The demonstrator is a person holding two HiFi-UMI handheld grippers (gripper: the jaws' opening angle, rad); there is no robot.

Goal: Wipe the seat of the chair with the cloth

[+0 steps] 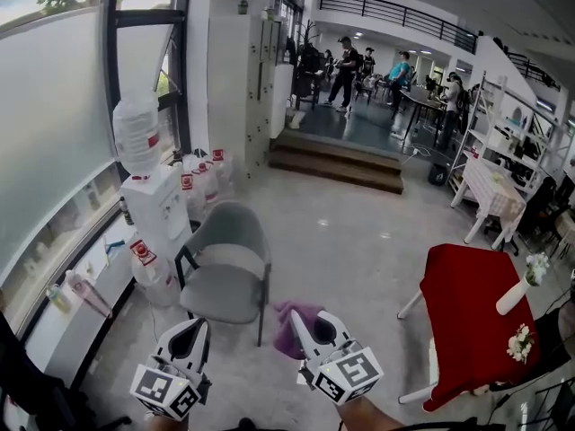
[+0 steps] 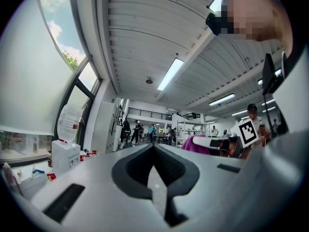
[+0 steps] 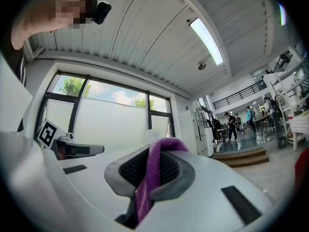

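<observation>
A grey armchair (image 1: 225, 263) stands on the floor ahead of me, its seat (image 1: 220, 293) bare. In the head view both grippers are held low, in front of the chair and short of it. My right gripper (image 1: 301, 323) is shut on a purple cloth (image 1: 289, 329) that hangs from its jaws; the right gripper view shows the cloth (image 3: 153, 170) pinched between the pads. My left gripper (image 1: 198, 329) is shut with nothing in it, and its jaws meet in the left gripper view (image 2: 153, 149). That view also catches the cloth (image 2: 193, 142) at the right.
A water dispenser (image 1: 151, 196) with a bottle on top stands left of the chair, with spare bottles (image 1: 202, 180) behind it. A table with a red cloth (image 1: 472, 317) is at the right. Steps (image 1: 337, 164) lead up to where several people stand.
</observation>
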